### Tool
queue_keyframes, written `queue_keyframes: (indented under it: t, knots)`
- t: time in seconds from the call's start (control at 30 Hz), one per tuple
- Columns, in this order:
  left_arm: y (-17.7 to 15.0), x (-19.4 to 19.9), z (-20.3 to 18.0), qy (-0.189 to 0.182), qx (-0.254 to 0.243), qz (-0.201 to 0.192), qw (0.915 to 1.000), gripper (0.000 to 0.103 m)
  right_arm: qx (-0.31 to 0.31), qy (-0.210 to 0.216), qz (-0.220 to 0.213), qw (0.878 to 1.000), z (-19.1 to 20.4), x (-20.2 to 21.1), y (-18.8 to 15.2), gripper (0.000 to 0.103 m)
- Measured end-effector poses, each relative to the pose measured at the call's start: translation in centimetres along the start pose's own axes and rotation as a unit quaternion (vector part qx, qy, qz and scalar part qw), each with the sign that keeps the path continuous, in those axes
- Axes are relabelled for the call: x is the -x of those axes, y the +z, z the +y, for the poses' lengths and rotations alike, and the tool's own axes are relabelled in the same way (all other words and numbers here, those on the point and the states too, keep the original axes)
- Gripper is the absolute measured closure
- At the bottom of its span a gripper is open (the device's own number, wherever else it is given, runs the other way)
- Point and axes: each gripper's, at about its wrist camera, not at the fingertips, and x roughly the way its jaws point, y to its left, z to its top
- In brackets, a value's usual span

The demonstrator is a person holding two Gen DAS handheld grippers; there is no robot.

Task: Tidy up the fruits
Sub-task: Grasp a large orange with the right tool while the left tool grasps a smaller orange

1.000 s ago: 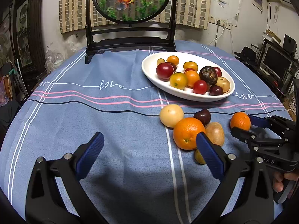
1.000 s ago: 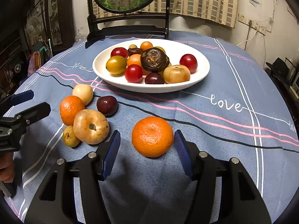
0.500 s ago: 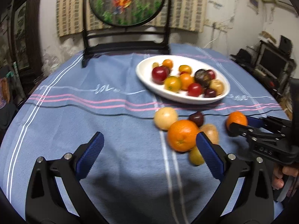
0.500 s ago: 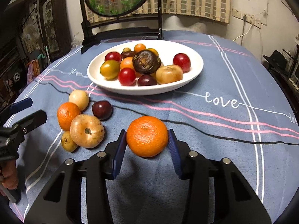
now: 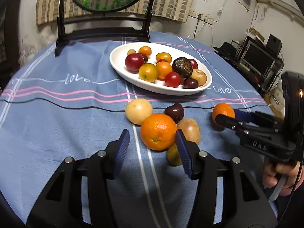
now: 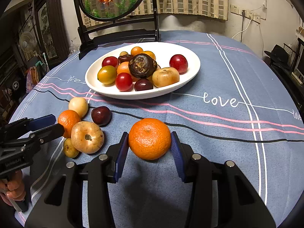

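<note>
- right gripper (image 6: 150,148) is clamping the loose orange (image 6: 149,138); both blue pads are pressing its sides, where a second ago the jaws stood wide of it. the jaws have just been closing, with the fruit between them.
- that orange is sitting on the blue tablecloth (image 6: 218,152), apart from the other loose fruit and in front of the white plate (image 6: 190,87).
- left gripper (image 5: 152,146) has just been closing too, from fully spread to much narrower. its right pad is lying against the second orange (image 5: 158,132); its left pad is standing clear with cloth showing between, so nothing is grasped yet.
- the second orange is sitting in a cluster, touching a pale yellow fruit (image 5: 138,111) and a tan fruit (image 5: 189,130), with a dark plum (image 5: 174,112) just behind.
- meaning: one orange looks secured for lifting to the plate and the other nearly so; the left jaws probably need more closing.
- risk: the left pad is crowding the tan fruit and may nudge it.
</note>
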Motion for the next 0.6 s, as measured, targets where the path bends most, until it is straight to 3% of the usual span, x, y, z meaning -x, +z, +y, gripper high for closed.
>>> queue_keyframes:
  t: [0.2,0.6]
  knots:
    - [0.3,-1.0,0.3,-0.025,0.025,0.015,0.9993,0.055,-0.002,-0.001,0.001,1.000,-0.1,0.1,0.0,0.058]
    - [0.4,-1.9,0.2,-0.036,0.041,0.027,0.9981,0.056,-0.002,0.000,0.004,1.000,0.0,0.1,-0.1,0.058]
